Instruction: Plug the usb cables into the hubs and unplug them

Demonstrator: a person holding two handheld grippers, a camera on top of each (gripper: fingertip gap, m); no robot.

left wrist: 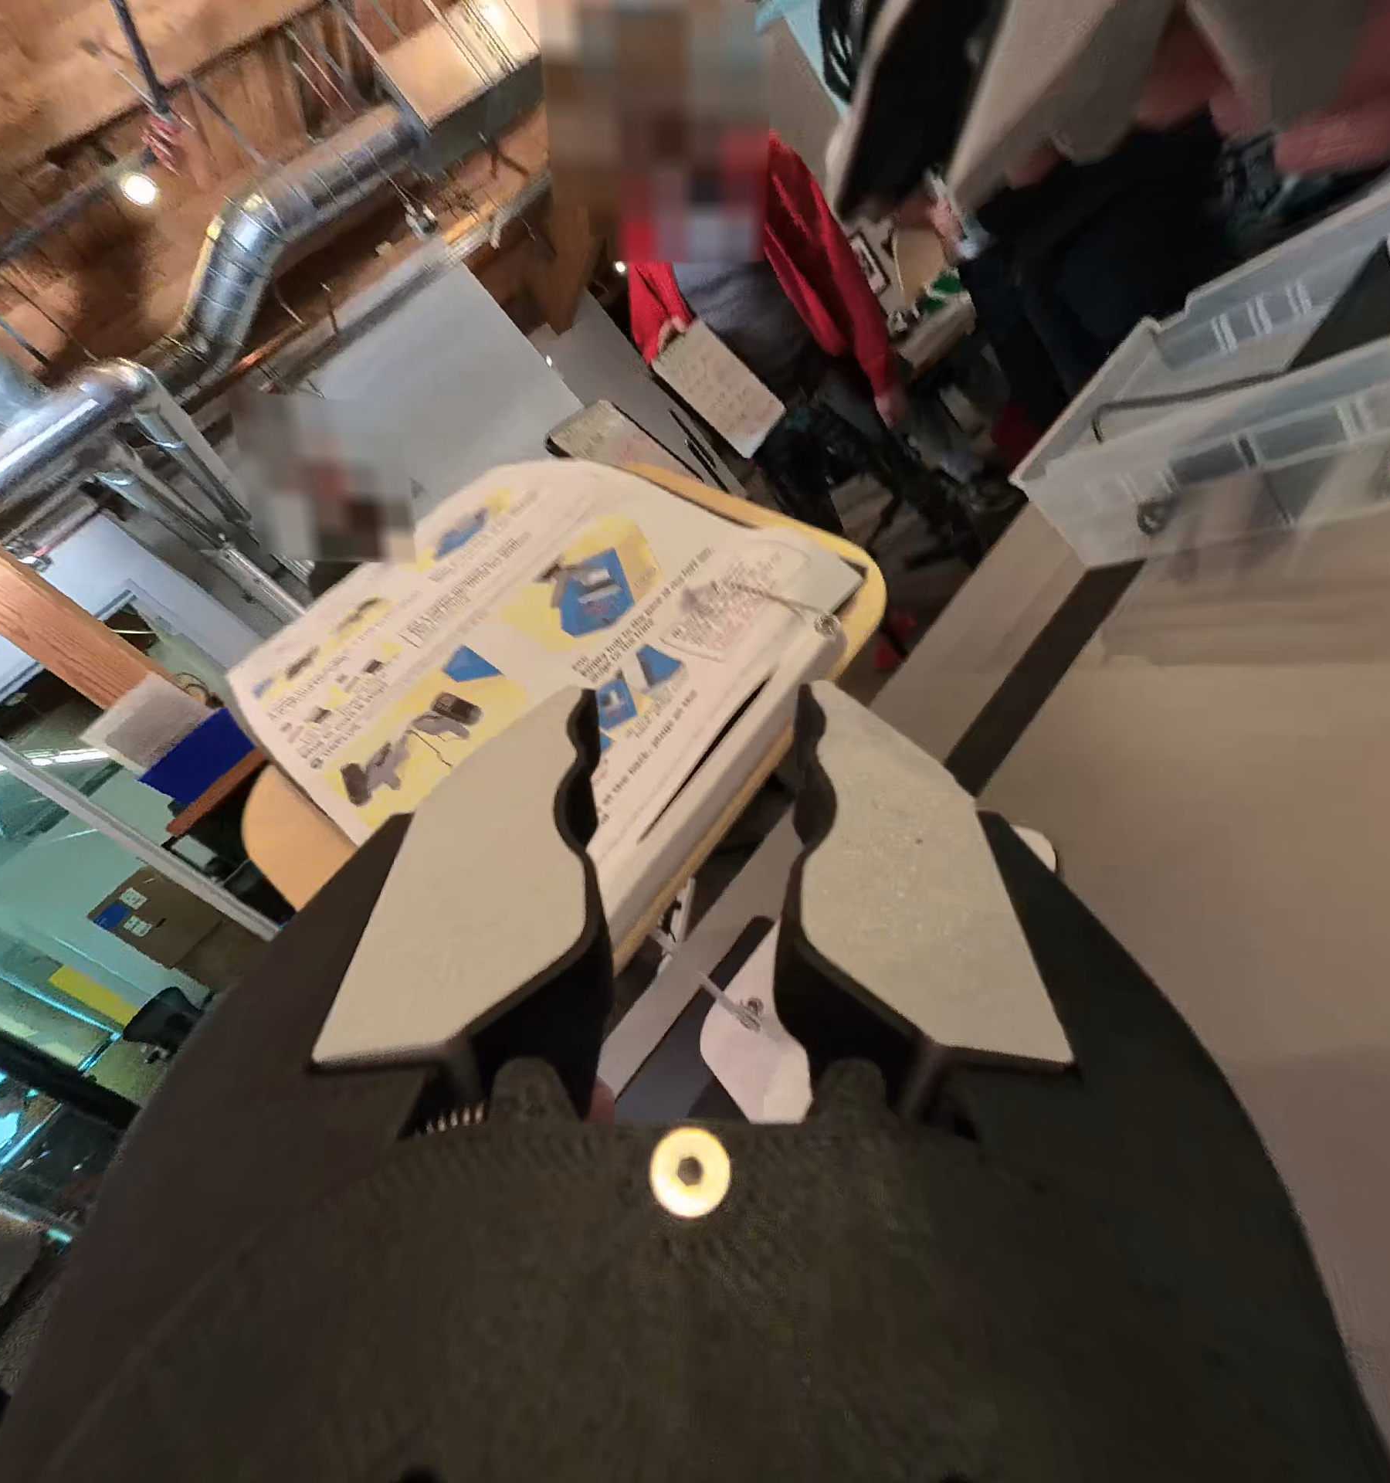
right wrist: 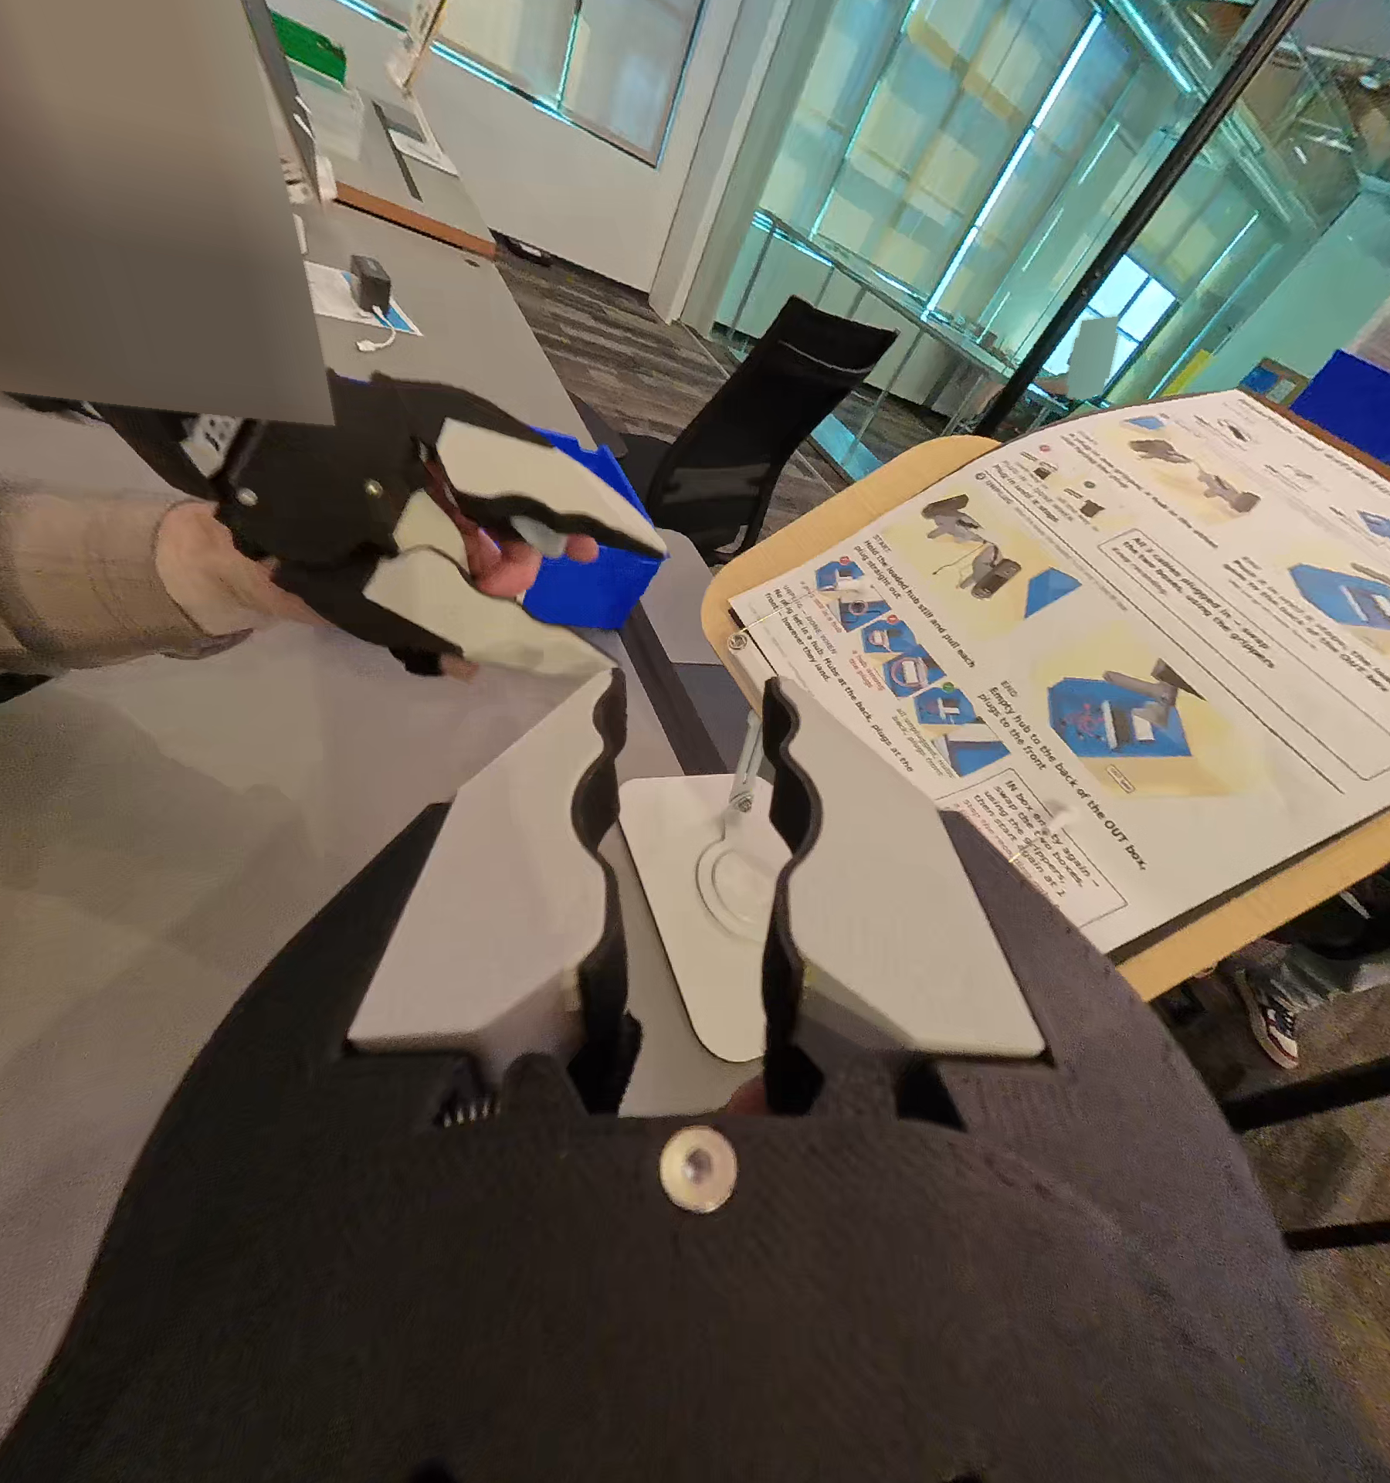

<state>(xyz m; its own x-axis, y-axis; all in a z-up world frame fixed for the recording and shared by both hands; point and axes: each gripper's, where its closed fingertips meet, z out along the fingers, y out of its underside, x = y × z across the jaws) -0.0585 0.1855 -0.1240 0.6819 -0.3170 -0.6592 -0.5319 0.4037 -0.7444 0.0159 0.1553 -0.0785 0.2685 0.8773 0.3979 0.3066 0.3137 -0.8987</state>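
two grippers are open and hold nothing. the left gripper points up at a paper sheet on a stand. the right gripper hangs over the white stand base on the grey table. near the blue box no hub or cable shows, so i cannot tell which way they point. i think nothing is plugged yet.

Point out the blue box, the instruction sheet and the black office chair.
blue box point(right wrist: 595, 582): right wrist view, its front wall.
instruction sheet point(right wrist: 1205, 642): right wrist view, middle of the printed page.
black office chair point(right wrist: 764, 409): right wrist view, centre of the backrest.
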